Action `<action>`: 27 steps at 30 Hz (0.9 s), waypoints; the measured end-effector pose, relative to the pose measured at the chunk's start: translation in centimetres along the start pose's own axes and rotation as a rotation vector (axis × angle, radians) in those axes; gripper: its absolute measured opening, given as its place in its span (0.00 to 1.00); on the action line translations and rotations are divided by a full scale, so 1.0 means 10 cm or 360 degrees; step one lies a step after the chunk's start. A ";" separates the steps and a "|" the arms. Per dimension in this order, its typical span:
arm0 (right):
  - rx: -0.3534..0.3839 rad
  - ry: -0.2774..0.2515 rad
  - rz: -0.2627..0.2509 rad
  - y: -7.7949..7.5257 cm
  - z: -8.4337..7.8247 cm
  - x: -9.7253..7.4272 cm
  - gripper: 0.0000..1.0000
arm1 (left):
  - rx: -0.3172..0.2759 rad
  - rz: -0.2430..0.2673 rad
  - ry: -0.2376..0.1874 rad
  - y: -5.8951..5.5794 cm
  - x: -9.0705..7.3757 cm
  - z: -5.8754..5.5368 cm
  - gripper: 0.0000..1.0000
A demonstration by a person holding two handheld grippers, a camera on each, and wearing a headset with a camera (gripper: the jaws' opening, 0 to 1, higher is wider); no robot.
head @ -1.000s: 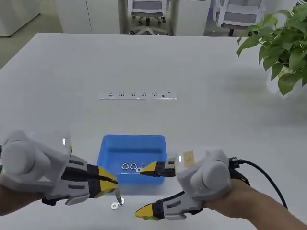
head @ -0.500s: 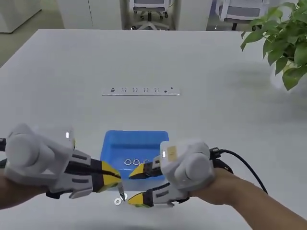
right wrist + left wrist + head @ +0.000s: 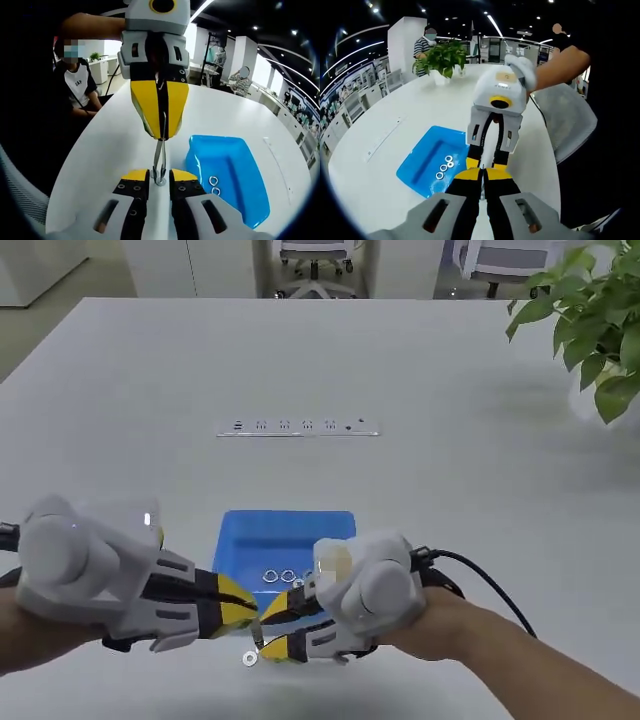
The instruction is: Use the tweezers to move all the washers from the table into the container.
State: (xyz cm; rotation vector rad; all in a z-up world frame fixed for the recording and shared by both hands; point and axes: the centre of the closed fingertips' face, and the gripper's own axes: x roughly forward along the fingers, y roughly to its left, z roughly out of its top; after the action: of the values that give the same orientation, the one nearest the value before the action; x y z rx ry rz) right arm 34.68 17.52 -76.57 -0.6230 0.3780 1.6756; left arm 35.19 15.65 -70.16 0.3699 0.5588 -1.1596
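Left tongs (image 3: 482,175) clamped on tweezers (image 3: 160,150) | right tongs (image 3: 160,176) narrowly parted, flanking tips | washer (image 3: 249,658) beside container (image 3: 285,530)

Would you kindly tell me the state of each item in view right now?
left gripper: shut on the tweezers
right gripper: jaws flanking the tweezers' tips, grip unclear
loose washer: on the table at the tweezers' tips
container: open, several washers inside
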 end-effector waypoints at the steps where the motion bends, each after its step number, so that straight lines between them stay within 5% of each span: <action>1: -0.0004 0.0002 0.0001 0.00 -0.01 0.01 0.16 | 0.0000 -0.0002 -0.0001 0.00 0.00 0.00 0.05; 27: 0.0050 0.0009 0.0008 0.02 -0.02 0.06 0.09 | 0.0010 -0.0012 0.0010 -0.04 0.02 0.01 0.06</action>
State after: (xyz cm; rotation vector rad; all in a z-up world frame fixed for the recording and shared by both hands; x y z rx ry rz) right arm 34.45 17.79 -77.10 -0.6045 0.4095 1.6700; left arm 34.85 15.29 -70.22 0.3768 0.5626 -1.1678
